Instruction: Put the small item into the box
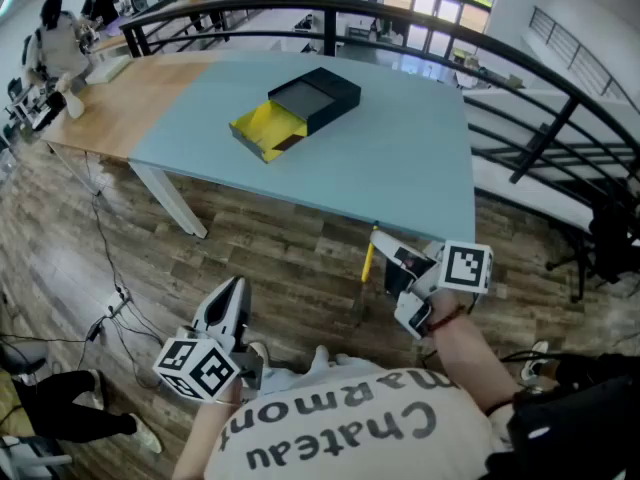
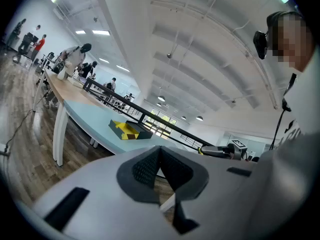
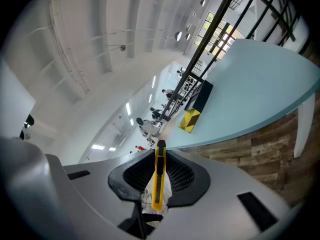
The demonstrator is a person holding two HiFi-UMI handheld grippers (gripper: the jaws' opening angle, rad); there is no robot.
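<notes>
Plainly the small item, a yellow box cutter (image 3: 158, 184), is in the right tool (image 3: 160, 156). The pads are clamped on its flat sides about mid-length, and the slim body stands upright with one end poking past the jaws. It hangs well short of the box (image 1: 300, 110), off the near edge of the desk (image 1: 400, 168) and over the wooden floor. The box lies on the desk, its yellow tray slid partly out of the black sleeve and facing up. The cutter looks light, stiff and smooth-sided, so it could pivot or slip in a loose pinch; a mid-body hold across the broad faces suits it. The left tool (image 2: 160, 166) sits low, even farther from the box, pads pressed together with nothing between them.
</notes>
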